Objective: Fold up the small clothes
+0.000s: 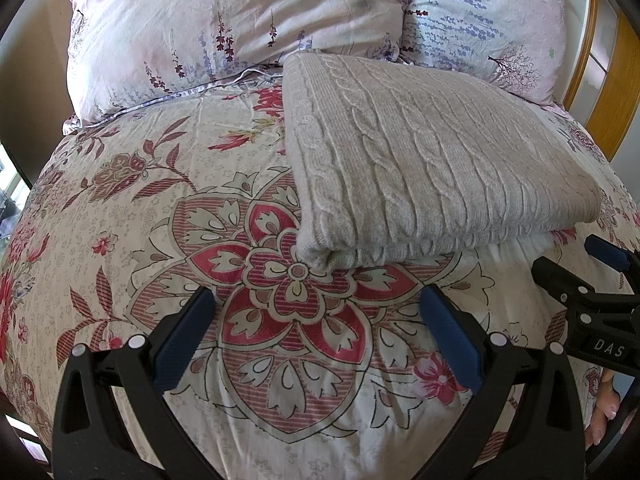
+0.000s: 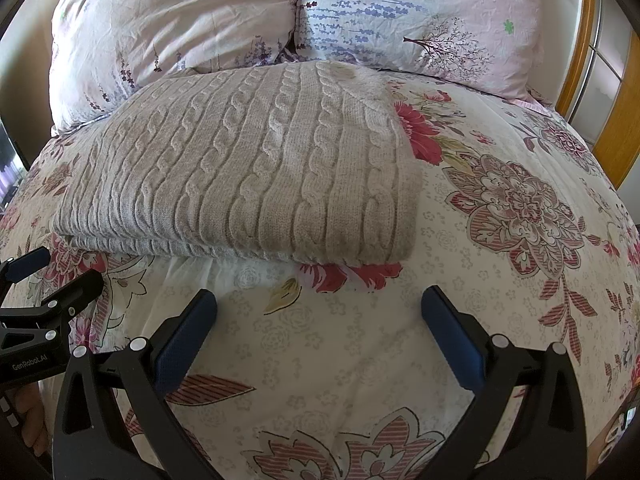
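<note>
The sweater (image 1: 420, 160), a beige cable-knit folded into a thick rectangle, lies on the bed's floral quilt (image 1: 200, 200) just below two crinkled printed pillows (image 1: 224, 20). The left claw (image 1: 320, 336) and right claw (image 2: 320, 336) are both released and empty, with blue textured pads (image 2: 188, 340). Readable markings: "DAS" and "GenRobot.AI" on the black bodies.

Support surface: bed, covered by a cream quilt (image 1: 168, 216) printed with red and pink floral medallions. Directly on the quilt: one folded beige cable-knit sweater (image 1: 420, 160), lying flat, folded edge toward the cameras. At the head of the bed, two pillows side by side, touching: pink lavender-print pillow (image 1: 192, 28) and pale blue-pink tree-print pillow (image 1: 488, 20). Sweater's far edge reaches the pillows.
</note>
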